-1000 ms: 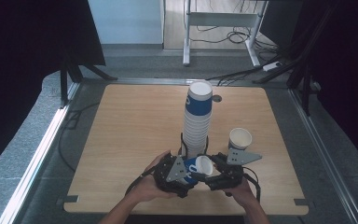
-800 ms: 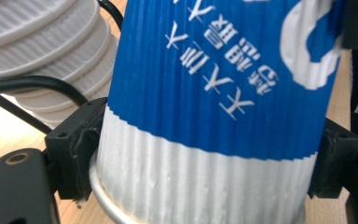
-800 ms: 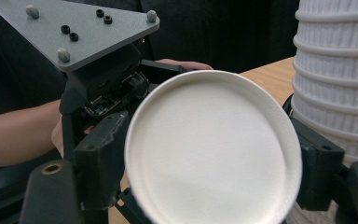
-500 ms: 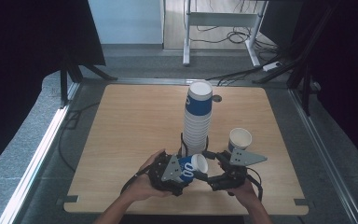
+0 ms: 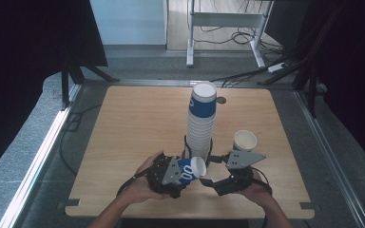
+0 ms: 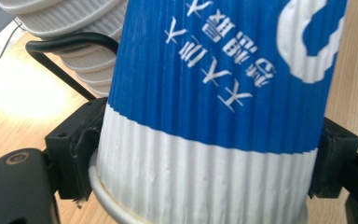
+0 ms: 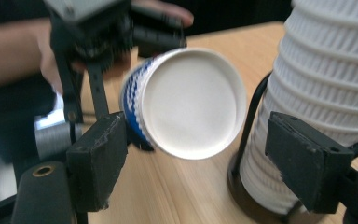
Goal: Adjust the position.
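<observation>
Blue-and-white ribbed paper cup (image 5: pixel 190 169) lying sideways, clenched in left claw (image 5: pixel 186 172), right claw (image 5: pixel 208 181) released, jaws just narrowing

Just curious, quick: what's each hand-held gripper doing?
Left hand-held gripper: shut on blue-and-white ribbed paper cup.
Right hand-held gripper: open, holding nothing.

Each hand-held tool, left (image 5: pixel 186 172) and right (image 5: pixel 209 180), comprises a black body, two black block-shaped jaws with scuffed pads, a grey three-cornered top plate, and a trailing black cable; forearms are bare.
</observation>
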Tool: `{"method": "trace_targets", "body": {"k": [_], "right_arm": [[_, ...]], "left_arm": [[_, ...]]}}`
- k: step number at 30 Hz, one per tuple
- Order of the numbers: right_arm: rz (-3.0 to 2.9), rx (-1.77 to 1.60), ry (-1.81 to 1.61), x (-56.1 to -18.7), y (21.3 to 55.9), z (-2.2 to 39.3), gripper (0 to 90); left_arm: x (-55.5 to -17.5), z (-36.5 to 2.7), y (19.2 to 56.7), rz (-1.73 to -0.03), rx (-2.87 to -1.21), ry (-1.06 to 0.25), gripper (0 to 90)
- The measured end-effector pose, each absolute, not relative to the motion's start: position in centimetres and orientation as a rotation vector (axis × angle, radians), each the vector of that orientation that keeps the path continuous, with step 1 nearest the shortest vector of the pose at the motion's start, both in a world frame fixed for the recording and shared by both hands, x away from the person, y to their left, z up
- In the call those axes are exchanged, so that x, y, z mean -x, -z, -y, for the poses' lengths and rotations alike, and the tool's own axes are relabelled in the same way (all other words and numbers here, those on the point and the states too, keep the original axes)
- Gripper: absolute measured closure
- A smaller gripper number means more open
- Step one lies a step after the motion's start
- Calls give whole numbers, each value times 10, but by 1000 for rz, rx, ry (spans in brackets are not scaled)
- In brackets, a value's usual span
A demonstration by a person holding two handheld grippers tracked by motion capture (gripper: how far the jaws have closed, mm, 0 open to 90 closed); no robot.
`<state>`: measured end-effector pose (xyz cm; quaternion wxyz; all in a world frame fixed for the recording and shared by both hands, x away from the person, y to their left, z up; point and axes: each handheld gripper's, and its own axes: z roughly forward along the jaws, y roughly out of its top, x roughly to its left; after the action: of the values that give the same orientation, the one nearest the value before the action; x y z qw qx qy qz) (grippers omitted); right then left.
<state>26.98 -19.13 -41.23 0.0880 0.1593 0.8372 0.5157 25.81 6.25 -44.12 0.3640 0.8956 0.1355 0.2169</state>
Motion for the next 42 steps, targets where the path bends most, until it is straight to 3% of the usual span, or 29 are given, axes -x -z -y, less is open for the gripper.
{"method": "trace_targets", "body": {"k": [9,20,33,36,40,42], "right_arm": [[-2691,-345,-1182,-280,399,181,195],[-2842,-232,-990,-285,406,160,198],[-2943,-148,-850,-291,407,145,264],[-2944,-141,-874,-291,407,147,267],[-2919,-140,-946,-290,405,152,269],[-2894,-159,-1003,-290,404,158,270]], "left_arm": [[-255,-50,446,-296,-2368,-617,158],[-251,-36,452,-226,-2434,-662,158],[-250,-30,451,-198,-2454,-668,155],[-251,-30,451,-224,-2437,-652,135],[-256,-34,449,-277,-2404,-611,22],[-257,-39,447,-317,-2364,-582,12]]}}
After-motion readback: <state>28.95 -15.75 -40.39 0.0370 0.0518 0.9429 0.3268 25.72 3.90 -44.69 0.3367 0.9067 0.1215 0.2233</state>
